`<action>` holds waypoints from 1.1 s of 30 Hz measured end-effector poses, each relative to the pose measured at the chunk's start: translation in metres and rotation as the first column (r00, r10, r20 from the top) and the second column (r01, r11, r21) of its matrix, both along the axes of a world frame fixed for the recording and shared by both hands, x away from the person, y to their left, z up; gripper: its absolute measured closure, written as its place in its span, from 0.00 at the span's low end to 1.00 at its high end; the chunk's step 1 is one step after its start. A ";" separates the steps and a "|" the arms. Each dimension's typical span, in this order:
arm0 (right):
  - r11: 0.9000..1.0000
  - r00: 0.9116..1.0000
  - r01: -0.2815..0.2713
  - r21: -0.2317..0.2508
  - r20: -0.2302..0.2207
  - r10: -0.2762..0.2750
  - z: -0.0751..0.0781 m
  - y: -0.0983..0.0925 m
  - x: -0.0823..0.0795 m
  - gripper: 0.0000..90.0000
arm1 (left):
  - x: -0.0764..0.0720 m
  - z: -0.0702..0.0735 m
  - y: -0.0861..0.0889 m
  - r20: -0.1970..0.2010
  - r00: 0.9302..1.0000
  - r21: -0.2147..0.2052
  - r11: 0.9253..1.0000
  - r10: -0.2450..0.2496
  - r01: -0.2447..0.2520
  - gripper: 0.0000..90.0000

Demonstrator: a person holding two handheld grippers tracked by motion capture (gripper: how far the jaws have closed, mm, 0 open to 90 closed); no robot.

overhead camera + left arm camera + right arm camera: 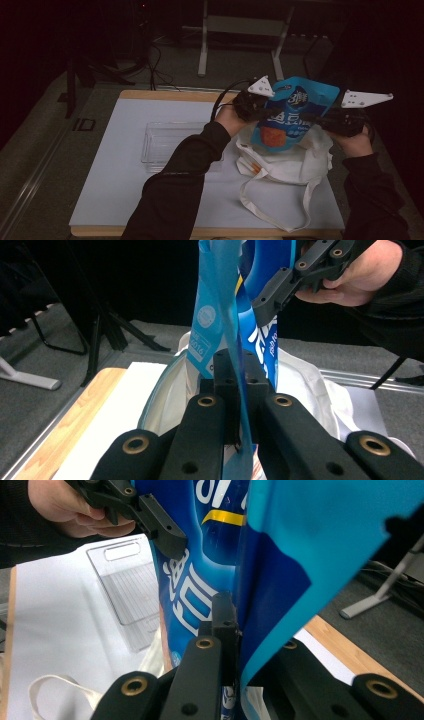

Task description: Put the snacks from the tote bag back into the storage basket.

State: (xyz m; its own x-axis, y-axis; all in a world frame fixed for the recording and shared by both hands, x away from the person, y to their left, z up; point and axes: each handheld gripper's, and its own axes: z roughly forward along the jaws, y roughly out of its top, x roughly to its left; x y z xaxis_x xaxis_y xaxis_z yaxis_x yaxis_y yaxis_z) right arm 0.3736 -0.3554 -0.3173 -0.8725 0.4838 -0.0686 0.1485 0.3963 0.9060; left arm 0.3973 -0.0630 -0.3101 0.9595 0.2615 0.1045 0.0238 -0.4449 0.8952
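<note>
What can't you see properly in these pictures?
- Inside of the white bag: high view, hidden by the blue packet.
- Packet's writing: high view, too small and dim; both gripper views cut it off at the top edge.
- Clear tray's near side: high view, covered by the left sleeve.
- Room behind the table: too dark.

Both forearms wore black long sleeves. The left gripper [263, 111] and right gripper [314, 119] were black, each topped with a grey three-cornered plate dotted with holes. Brass-ringed screw holes studded the jaw arms at lower frame. A black cable looped from the left one.
</note>
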 end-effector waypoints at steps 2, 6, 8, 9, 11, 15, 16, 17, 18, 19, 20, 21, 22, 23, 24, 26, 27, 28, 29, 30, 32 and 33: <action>1.000 1.000 -0.006 -0.004 0.002 0.006 0.002 0.003 0.000 0.98 | -0.001 0.001 0.002 -0.003 1.000 0.001 1.000 0.001 -0.001 1.00; 1.000 1.000 -0.030 -0.002 0.005 0.030 0.006 0.015 0.001 0.98 | -0.005 0.006 0.016 0.001 1.000 0.000 1.000 0.010 -0.010 1.00; 0.999 0.999 -0.050 0.002 0.007 0.050 0.008 0.024 0.001 0.98 | -0.009 0.009 0.026 0.003 1.000 0.006 1.000 0.018 -0.018 1.00; 0.999 0.998 -0.055 0.001 0.008 0.055 0.009 0.028 0.002 0.98 | -0.009 0.009 0.026 0.003 1.000 0.006 1.000 0.018 -0.018 1.00; 0.998 0.998 -0.068 0.003 0.007 0.068 0.010 0.034 0.003 0.98 | -0.011 0.010 0.036 0.003 1.000 0.007 1.000 0.026 -0.026 1.00; 0.996 0.996 -0.084 -0.002 0.009 0.084 0.012 0.044 0.004 0.98 | -0.014 0.012 0.047 0.004 0.999 0.004 0.999 0.036 -0.036 1.00; 0.996 0.995 -0.094 -0.004 0.015 0.094 0.014 0.051 0.004 0.98 | -0.014 0.012 0.051 0.000 0.999 0.000 0.999 0.038 -0.038 1.00; 0.995 0.995 -0.099 -0.005 0.015 0.099 0.015 0.055 0.005 0.98 | -0.015 0.013 0.055 -0.001 0.999 -0.002 0.999 0.041 -0.041 1.00; 0.995 0.995 -0.099 -0.005 0.015 0.099 0.015 0.055 0.005 0.98 | -0.016 0.013 0.058 -0.002 0.999 -0.006 0.999 0.044 -0.044 1.00; 0.994 0.994 -0.111 -0.008 0.017 0.111 0.016 0.062 0.006 0.98 | -0.016 0.014 0.062 -0.002 0.999 -0.006 0.999 0.045 -0.045 1.00; 0.994 0.994 -0.111 -0.008 0.017 0.111 0.016 0.062 0.006 0.98 | -0.017 0.014 0.066 0.000 0.999 -0.008 0.999 0.047 -0.047 1.00; 0.993 0.993 -0.116 -0.009 0.019 0.116 0.017 0.066 0.006 0.98 | -0.017 0.014 0.070 0.002 0.999 -0.007 0.999 0.049 -0.049 1.00; 0.993 0.992 -0.121 -0.011 0.020 0.121 0.018 0.070 0.007 0.98 | -0.018 0.015 0.074 0.001 0.999 -0.008 0.999 0.054 -0.054 1.00; 0.992 0.992 -0.127 -0.013 0.018 0.127 0.019 0.074 0.007 0.98 | -0.018 0.015 0.078 -0.001 0.998 -0.009 0.998 0.057 -0.057 1.00; 0.991 0.991 -0.133 -0.014 0.018 0.133 0.019 0.078 0.008 0.98 | -0.019 0.016 0.082 0.001 0.998 -0.006 0.998 0.061 -0.061 1.00; 0.989 0.989 -0.145 -0.016 0.021 0.145 0.020 0.085 0.009 0.98 | -0.021 0.017 0.090 -0.001 0.998 -0.006 0.998 0.066 -0.066 1.00; 0.989 0.988 -0.150 -0.015 0.020 0.150 0.021 0.089 0.009 0.98 | -0.022 0.017 0.093 0.000 0.998 -0.007 0.998 0.070 -0.070 1.00; 0.989 0.988 -0.150 -0.015 0.020 0.150 0.021 0.089 0.009 0.98 | -0.022 0.017 0.093 0.000 0.998 -0.007 0.998 0.070 -0.070 1.00; 0.986 0.986 -0.166 -0.010 0.022 0.166 0.021 0.100 0.010 0.98 | -0.025 0.019 0.104 0.001 0.997 -0.006 0.997 0.081 -0.081 1.00; 0.986 0.986 -0.166 -0.010 0.022 0.166 0.021 0.100 0.010 0.98 | -0.025 0.019 0.104 0.001 0.997 -0.006 0.997 0.081 -0.081 1.00; 0.983 0.983 -0.182 -0.009 0.021 0.182 0.022 0.110 0.011 0.99 | -0.027 0.019 0.111 0.004 0.996 -0.007 0.996 0.089 -0.089 1.00; 0.983 0.983 -0.182 -0.009 0.021 0.182 0.022 0.110 0.011 0.99 | -0.028 0.020 0.116 0.008 0.996 -0.010 0.996 0.090 -0.089 1.00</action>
State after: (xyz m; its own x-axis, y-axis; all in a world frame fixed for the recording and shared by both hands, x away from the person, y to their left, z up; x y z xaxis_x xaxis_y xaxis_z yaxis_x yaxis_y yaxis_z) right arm 0.3850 -0.2454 -0.2951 -0.9441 0.3168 -0.0913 0.0539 0.4217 0.9051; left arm 0.3691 0.0528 -0.2904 0.9313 0.3474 0.1092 0.0558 -0.4326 0.8999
